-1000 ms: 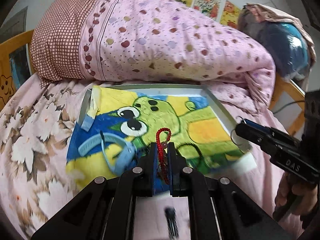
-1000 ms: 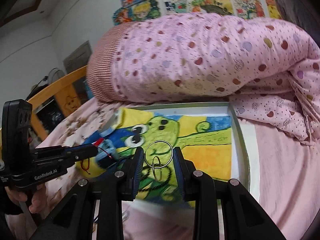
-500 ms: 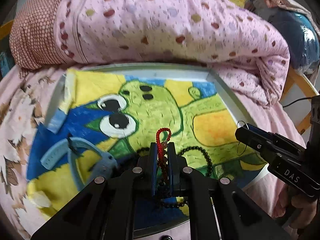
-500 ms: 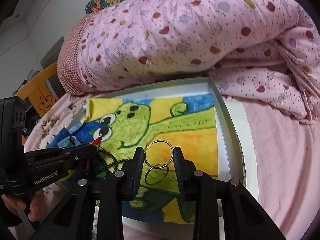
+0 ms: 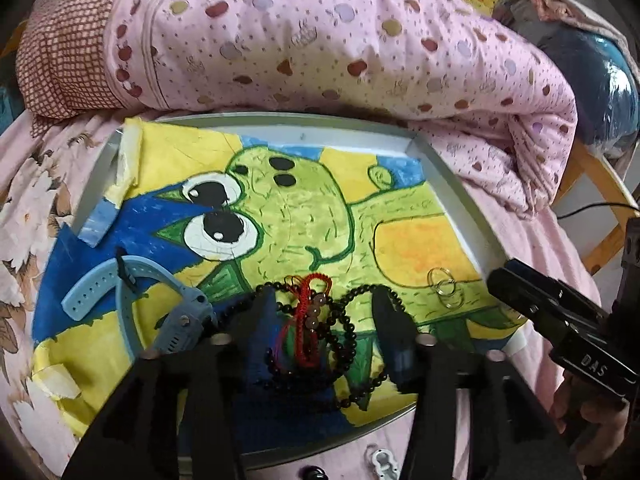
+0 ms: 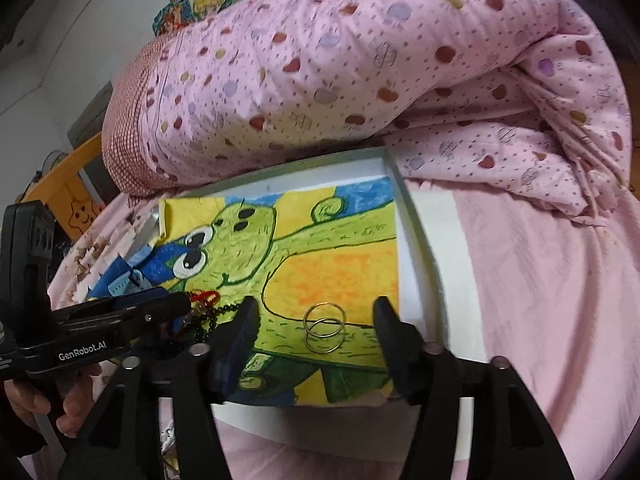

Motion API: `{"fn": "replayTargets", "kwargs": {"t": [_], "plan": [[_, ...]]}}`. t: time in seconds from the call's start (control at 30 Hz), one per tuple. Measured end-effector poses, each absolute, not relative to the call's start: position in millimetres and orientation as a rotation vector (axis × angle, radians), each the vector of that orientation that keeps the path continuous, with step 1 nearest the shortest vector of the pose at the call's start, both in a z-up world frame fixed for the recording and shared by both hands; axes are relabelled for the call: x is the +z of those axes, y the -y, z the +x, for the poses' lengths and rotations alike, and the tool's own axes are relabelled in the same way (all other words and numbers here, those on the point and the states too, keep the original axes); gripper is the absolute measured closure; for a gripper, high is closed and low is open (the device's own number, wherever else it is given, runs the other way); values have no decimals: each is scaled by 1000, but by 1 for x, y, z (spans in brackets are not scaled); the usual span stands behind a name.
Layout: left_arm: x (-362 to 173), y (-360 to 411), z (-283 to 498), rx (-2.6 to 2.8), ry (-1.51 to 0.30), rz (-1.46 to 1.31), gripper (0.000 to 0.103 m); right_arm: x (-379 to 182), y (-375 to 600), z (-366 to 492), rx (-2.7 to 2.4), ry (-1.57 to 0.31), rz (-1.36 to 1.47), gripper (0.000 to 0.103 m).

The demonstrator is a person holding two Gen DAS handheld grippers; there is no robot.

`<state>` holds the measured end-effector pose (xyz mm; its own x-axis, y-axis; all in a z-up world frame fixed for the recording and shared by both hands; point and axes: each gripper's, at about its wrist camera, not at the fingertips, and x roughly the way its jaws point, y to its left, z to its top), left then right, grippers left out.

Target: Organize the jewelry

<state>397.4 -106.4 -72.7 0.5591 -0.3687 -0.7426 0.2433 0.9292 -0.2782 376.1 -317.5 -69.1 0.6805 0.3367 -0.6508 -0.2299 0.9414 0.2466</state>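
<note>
Both grippers, left gripper and right gripper, are opening, fingers spread clear of the red cord bracelet atop the black bead strand and the two thin gold rings, apparently to leave each lying on the frog-painted cloth lining the shallow white tray.

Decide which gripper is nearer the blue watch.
Left. The left gripper sits just beside the blue watch; the right gripper, over the rings, is farther away.

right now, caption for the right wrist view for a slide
Right tool opening over two linked gold rings lying on the frog drawing in the tray.
</note>
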Motion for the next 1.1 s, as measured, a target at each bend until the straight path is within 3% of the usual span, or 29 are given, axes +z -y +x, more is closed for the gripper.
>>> {"fn": "replayTargets", "kwargs": {"t": [0.1, 0.23, 0.4, 0.47, 0.53, 0.6, 1.1], "plan": [[-63, 105, 394, -359, -889, -155, 58, -59, 322, 367, 302, -722, 158, 35], [-44, 100, 383, -347, -823, -167, 42, -40, 326, 353, 289, -658, 165, 23], [-16, 94, 363, -337, -747, -156, 39, -15, 326, 334, 280, -595, 152, 15], [-6, 90, 352, -330, -717, -159, 13, -6, 323, 323, 281, -563, 135, 10], [6, 82, 338, -313, -664, -185, 4, 3, 319, 313, 289, -536, 115, 5], [16, 75, 325, -307, -626, -196, 4, 10, 316, 301, 286, -509, 93, 0], [45, 48, 217, -292, -501, -139, 2, 42, 306, 208, 286, -409, 72, 0]]}}
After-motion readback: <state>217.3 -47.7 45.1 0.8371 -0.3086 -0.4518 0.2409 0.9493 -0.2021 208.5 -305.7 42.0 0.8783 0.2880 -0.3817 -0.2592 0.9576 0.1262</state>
